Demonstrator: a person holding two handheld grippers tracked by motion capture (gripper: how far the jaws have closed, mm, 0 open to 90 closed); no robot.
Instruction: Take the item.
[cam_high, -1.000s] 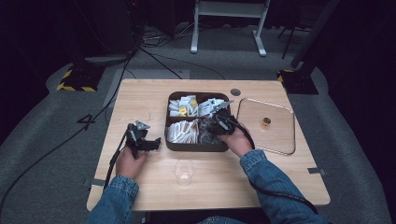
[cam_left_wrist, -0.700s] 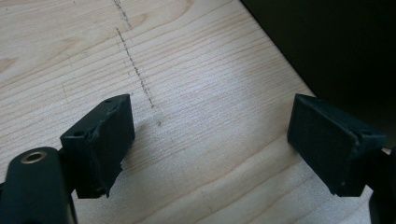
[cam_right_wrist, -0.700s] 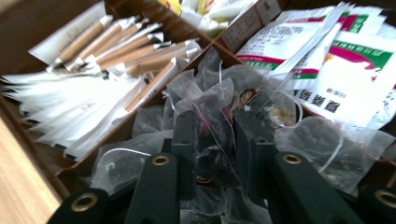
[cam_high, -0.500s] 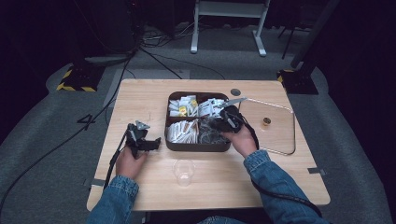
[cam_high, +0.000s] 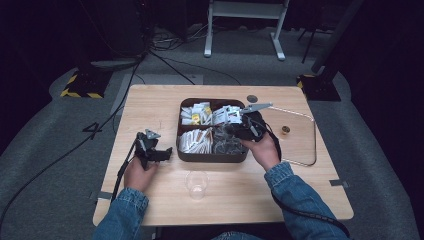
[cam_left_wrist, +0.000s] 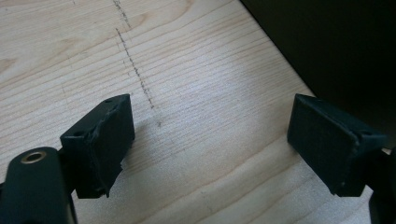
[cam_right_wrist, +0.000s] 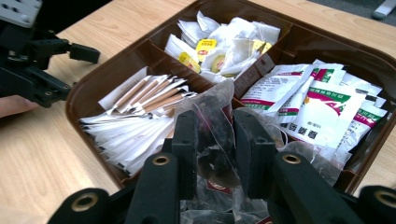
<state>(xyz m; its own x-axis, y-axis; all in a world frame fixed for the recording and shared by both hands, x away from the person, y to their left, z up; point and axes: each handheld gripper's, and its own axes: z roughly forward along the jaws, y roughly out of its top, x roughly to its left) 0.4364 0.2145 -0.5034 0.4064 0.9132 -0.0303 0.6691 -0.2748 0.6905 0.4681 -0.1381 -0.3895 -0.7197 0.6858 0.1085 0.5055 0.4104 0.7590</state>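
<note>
A brown tray (cam_high: 210, 157) with four compartments of sachets sits mid-table. My right gripper (cam_high: 234, 132) hovers over its near right compartment, shut on a clear plastic packet with dark contents. In the right gripper view the packet (cam_right_wrist: 210, 105) stands pinched between the two jaws of the right gripper (cam_right_wrist: 215, 122), lifted above the other clear packets. My left gripper (cam_high: 168, 150) rests on the wood just left of the tray. Its jaws stand wide apart in the left gripper view, with the left gripper (cam_left_wrist: 210, 135) holding nothing over bare table.
The other compartments hold paper stick sachets (cam_right_wrist: 140, 107), tea bags with yellow tags (cam_right_wrist: 219, 42) and white, green and red sachets (cam_right_wrist: 317, 102). A clear plastic cup (cam_high: 196, 184) stands near the front edge. A glass lid (cam_high: 300, 145) with a gold knob (cam_high: 285, 130) lies right of the tray.
My right gripper has risen a little over the tray with the clear packet held in it. The left gripper has stayed where it was.
</note>
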